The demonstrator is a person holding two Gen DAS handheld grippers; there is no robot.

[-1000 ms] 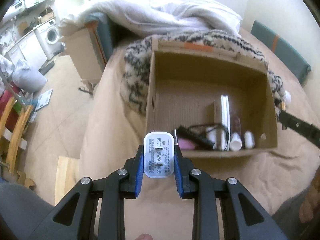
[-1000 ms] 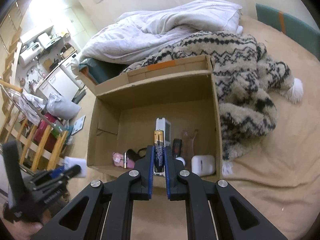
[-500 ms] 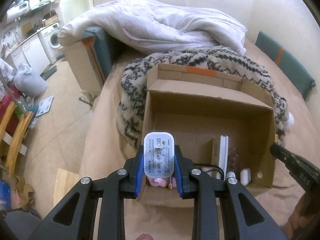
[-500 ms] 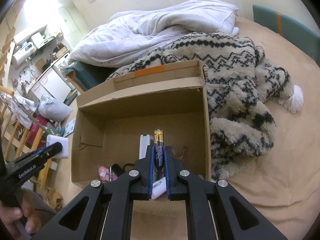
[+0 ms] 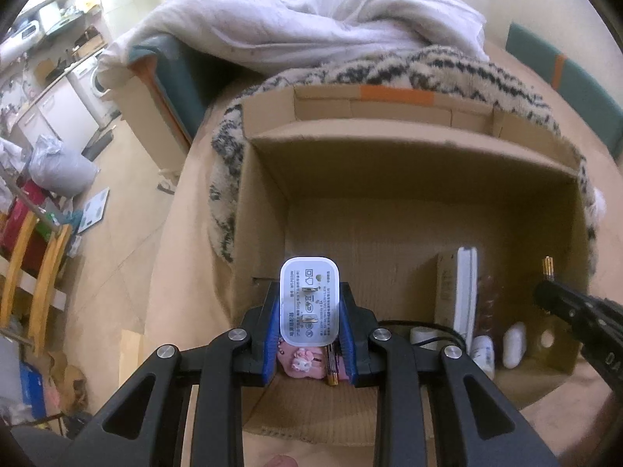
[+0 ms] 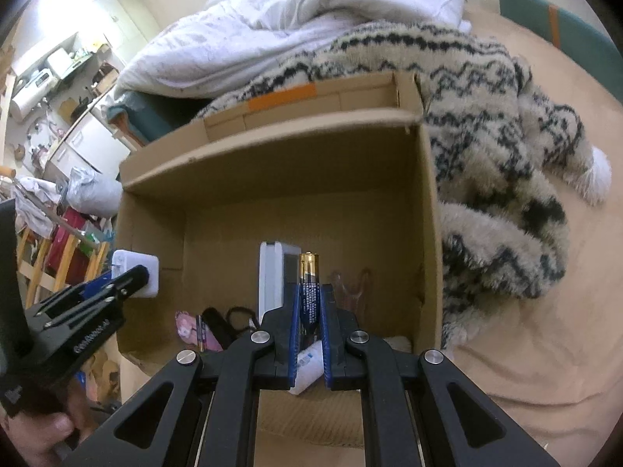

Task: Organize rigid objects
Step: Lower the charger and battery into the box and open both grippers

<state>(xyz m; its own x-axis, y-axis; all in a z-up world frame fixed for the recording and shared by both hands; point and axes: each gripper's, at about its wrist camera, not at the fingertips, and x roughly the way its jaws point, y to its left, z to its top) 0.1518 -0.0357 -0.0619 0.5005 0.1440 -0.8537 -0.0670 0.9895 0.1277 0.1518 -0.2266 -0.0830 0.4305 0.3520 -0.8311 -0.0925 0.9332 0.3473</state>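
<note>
- An open cardboard box [image 5: 409, 163] sits on a bed covered by a tan sheet [image 6: 545, 350], seen from two cameras mounted on hand-held grippers that both point down into the box.
- The left gripper [image 5: 309, 311] has its blue-padded jaws clenched on a white plug-in charger [image 5: 309, 303], with the two metal prongs facing the camera. The charger is held above the near left corner of the box.
- From the right camera, that same charger [image 6: 136, 276] shows at the left edge of the box, and a person's hand [image 6: 35, 436] grips the left gripper's handle at the lower left.
- The right gripper [image 6: 309, 311] has its jaws clenched on a gold and blue battery [image 6: 309, 292], held upright with its gold end on top, above the near right part of the box.
- From the left camera, the gold tip of that battery [image 5: 548, 266] shows at the right, above the black tip of the right gripper.
- Things already lie along the near side of the box floor: a pink figure charm [image 5: 301, 362], a black cable [image 5: 424, 329], a white flat case standing on edge [image 5: 465, 292] and a small white earbud case [image 5: 514, 344].
- A cream and black patterned fleece blanket [image 6: 506, 155] lies against the far and right sides of the box, with a white duvet [image 6: 292, 19] heaped behind it.
</note>
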